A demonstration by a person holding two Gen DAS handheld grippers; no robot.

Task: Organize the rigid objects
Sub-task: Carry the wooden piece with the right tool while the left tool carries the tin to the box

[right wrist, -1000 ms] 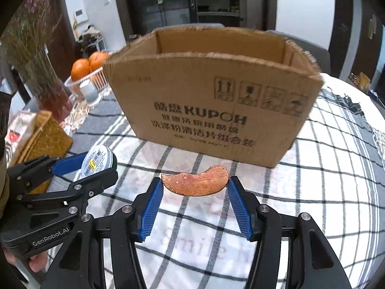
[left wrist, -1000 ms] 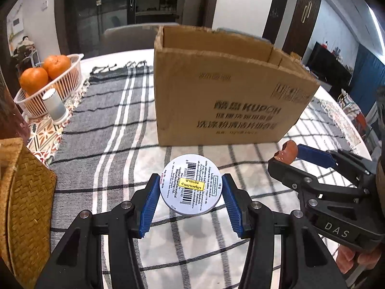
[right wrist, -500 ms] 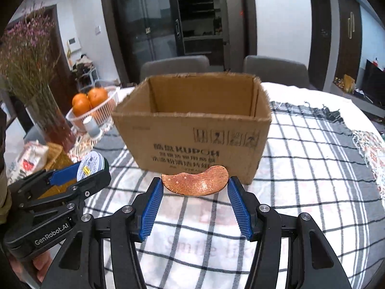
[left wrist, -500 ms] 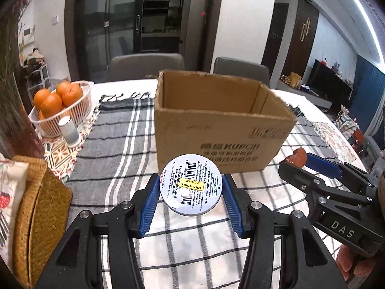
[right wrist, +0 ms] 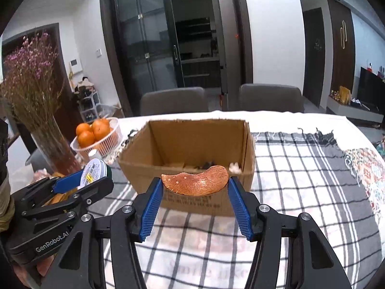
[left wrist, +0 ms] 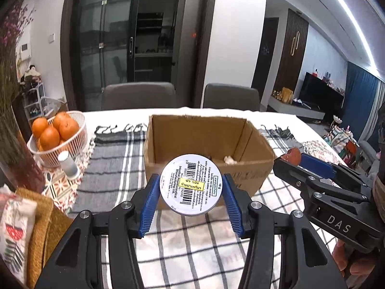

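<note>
Left gripper (left wrist: 191, 201) nearest in the left wrist view, blue pads clamped on a round tin (left wrist: 191, 185) at its two side edges, barcode label facing the camera, tin lifted clear of the checked cloth (left wrist: 192, 248)

At 3 o'clock in that view, right gripper (left wrist: 294, 157) with a reddish tip of its load showing at the pads

In the right wrist view, right gripper (right wrist: 195, 191) closed on a curved copper-brown piece (right wrist: 195, 180), gripped end to end between the blue pads, arch side down, held above the cloth (right wrist: 300, 168)

At 9 o'clock there, left gripper (right wrist: 92, 177) with the tin (right wrist: 92, 172) seen edge-on

Just beyond both loads, toward 12 o'clock, an open cardboard box (left wrist: 243, 175) (right wrist: 142, 168) standing on the cloth, small items lying on its floor, too small to name, a pale lump (left wrist: 229, 160) near the right inner wall

At 9 o'clock, a woven mat (left wrist: 42, 219) and a white cylinder (left wrist: 68, 165) beside a white basket (left wrist: 80, 130) (right wrist: 115, 136) of oranges (left wrist: 49, 137)

Further toward 10 o'clock in the right wrist view, a glass vase (right wrist: 54, 149) with dried purple flowers (right wrist: 28, 72)

Farthest, at 12 o'clock, two grey chairs (left wrist: 138, 95) behind the table, then dark glass doors (right wrist: 144, 45)
</note>
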